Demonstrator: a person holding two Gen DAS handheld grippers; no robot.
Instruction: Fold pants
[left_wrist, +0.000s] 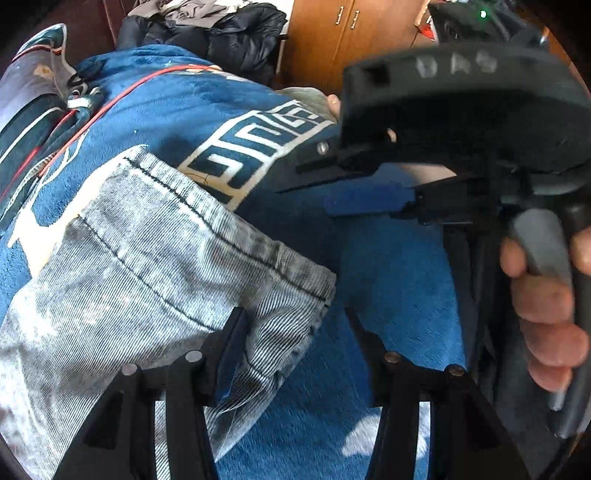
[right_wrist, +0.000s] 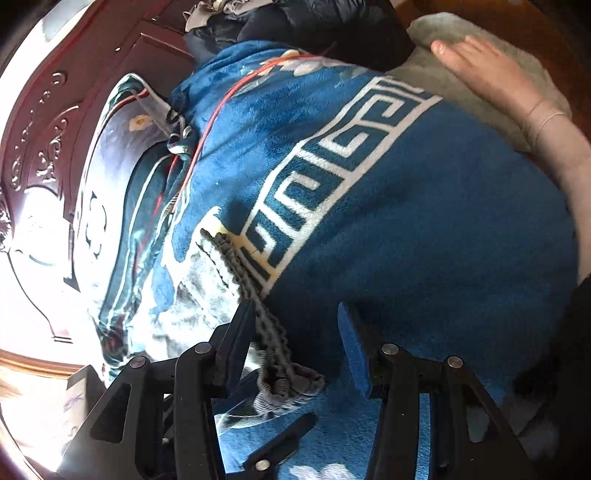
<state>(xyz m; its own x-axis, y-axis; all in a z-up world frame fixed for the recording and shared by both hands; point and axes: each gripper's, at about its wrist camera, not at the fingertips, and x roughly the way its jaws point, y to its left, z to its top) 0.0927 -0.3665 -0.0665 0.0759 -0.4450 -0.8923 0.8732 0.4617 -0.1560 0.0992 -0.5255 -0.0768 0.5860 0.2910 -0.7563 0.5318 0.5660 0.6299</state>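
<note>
Grey washed-denim pants (left_wrist: 155, 266) lie on a blue plush blanket (left_wrist: 388, 280). In the left wrist view a hemmed leg end lies at the centre left. My left gripper (left_wrist: 295, 328) is open, its left finger over the leg's hem corner, its right finger over bare blanket. The right gripper's body (left_wrist: 461, 122) and the hand holding it fill the upper right. In the right wrist view the elastic waistband (right_wrist: 258, 314) of the pants runs down between the fingers of my right gripper (right_wrist: 295, 325), which is open around it.
The blanket has a white key-pattern band (right_wrist: 354, 147) and a red cord (right_wrist: 218, 107) across it. A pile of dark clothes (left_wrist: 207, 29) lies at the far end. A wooden cabinet (left_wrist: 351, 33) stands behind. A bare hand (right_wrist: 491, 74) rests on a grey cloth (right_wrist: 436, 29).
</note>
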